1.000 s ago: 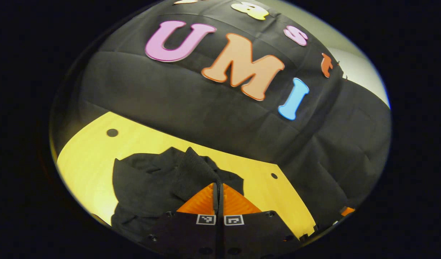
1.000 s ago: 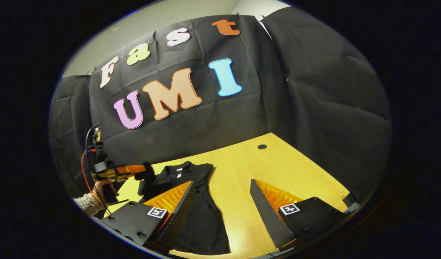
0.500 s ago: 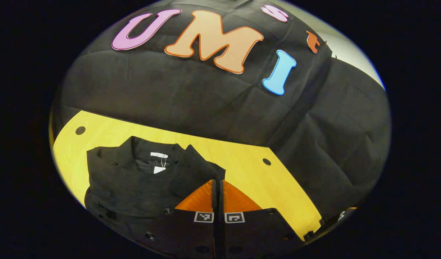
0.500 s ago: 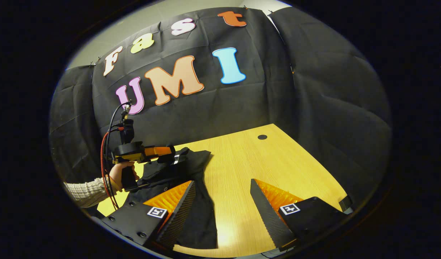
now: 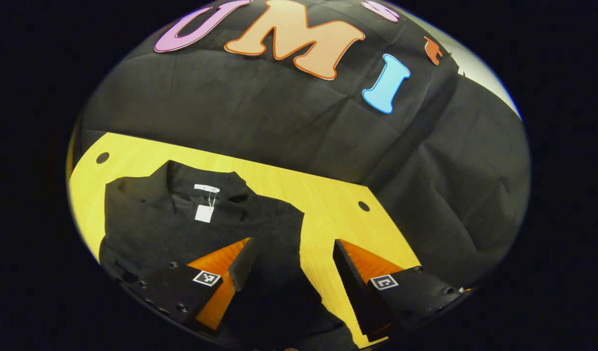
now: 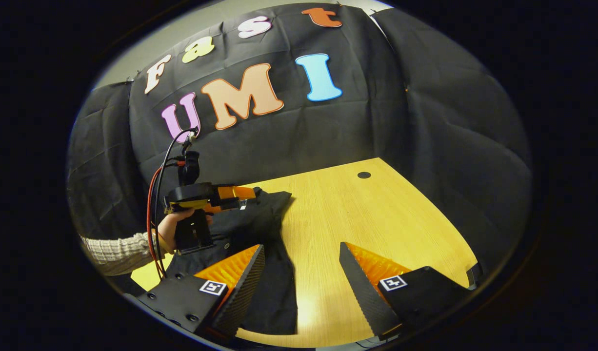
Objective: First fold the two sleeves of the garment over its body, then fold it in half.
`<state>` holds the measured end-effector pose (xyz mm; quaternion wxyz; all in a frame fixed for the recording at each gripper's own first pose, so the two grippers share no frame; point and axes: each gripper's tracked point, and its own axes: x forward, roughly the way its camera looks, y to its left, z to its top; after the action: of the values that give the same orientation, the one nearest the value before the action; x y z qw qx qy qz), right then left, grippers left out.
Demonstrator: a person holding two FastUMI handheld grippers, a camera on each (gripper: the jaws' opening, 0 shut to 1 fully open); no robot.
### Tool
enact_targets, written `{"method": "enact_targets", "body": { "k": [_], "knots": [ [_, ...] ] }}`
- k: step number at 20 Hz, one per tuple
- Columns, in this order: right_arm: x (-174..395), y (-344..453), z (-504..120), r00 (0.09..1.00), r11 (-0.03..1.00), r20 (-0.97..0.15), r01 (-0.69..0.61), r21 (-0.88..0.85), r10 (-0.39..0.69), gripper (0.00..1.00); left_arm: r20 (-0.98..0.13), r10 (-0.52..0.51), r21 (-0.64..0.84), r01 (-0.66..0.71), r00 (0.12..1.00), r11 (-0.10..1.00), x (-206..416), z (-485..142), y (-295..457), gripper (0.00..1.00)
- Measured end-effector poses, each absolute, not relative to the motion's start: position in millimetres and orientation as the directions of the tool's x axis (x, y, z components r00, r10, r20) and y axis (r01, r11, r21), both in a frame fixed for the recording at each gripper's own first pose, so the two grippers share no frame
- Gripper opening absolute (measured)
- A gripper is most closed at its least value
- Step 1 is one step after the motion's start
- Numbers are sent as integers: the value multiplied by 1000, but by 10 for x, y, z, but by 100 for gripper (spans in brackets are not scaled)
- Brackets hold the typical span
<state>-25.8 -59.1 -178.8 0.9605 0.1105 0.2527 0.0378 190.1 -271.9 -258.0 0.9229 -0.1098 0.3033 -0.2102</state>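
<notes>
**A:** How far along was the fold at that point?

**B:** Partway, at a guess. The black garment (image 5: 182, 229) lay on the yellow tabletop (image 5: 328, 214) with its collar at the far side, the white neck label (image 5: 206, 188) and hang tag (image 5: 203, 213) facing up. In the left gripper view a layer of cloth seemed to lie over the body on the right, so one sleeve looked folded in. The dark fabric made that hard to confirm. The other sleeve and the fold in half appeared to be left.

**A:** And the grippers?

**B:** The left gripper (image 5: 291, 263) hovered over the garment's near right part, its fingers spread wide and holding nothing. The right gripper (image 6: 301, 278) had its fingers spread too, above the garment's right edge and bare wood. From there the left gripper (image 6: 238, 195) showed farther off, held by a hand (image 6: 169, 231) in a checked sleeve (image 6: 113, 246).

**A:** The count?

**B:** One garment, two grippers, one label, one tag. Two round holes (image 5: 102, 157) showed in the tabletop in the left gripper view, and one hole (image 6: 363, 174) in the right gripper view.
</notes>
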Motion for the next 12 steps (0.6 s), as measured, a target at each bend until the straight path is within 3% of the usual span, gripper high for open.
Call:
{"method": "enact_targets", "body": {
  "k": [7,12],
  "knots": [
    [-235,-417,-1802,862,972,-481,-50,231,159,98,-329,-358,-204,304,874,931,1963,-1754,-2141,95],
    [-270,-243,-1855,850,974,-493,-91,207,184,98,-202,-271,-102,255,941,962,1681,-1089,-1414,93]
  ]
}}
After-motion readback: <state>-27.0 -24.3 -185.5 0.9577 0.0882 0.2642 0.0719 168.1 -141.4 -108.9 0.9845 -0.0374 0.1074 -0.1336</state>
